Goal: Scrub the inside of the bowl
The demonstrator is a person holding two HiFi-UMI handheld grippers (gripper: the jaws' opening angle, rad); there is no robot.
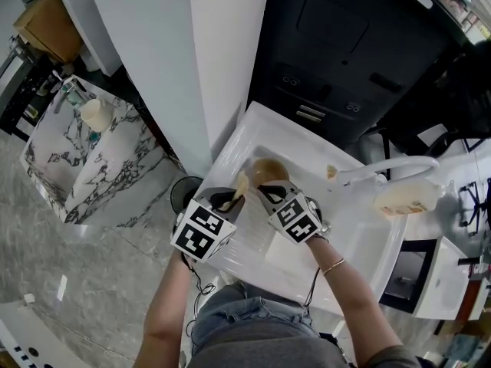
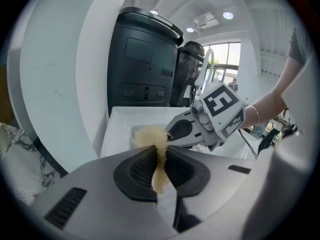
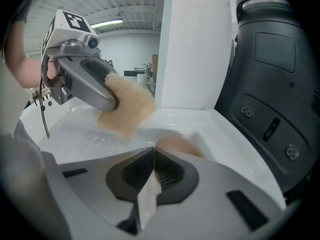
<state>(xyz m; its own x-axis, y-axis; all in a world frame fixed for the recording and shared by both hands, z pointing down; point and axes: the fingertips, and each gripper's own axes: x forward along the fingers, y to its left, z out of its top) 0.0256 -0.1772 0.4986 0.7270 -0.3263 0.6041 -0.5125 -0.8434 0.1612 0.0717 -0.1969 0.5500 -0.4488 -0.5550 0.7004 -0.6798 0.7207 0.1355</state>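
A tan bowl sits tilted in the white sink. My right gripper is shut on the bowl's near rim, and most of the bowl is hidden behind its jaws in the right gripper view. My left gripper is shut on a yellowish scrub sponge, held just left of the bowl and above the sink's edge. Each gripper shows in the other's view: the right one and the left one. The bowl's inside is not visible.
A white faucet arches over the sink's right side, beside a pale soap bottle. Behind the sink stand a black appliance and a white column. A marble-topped table sits lower left.
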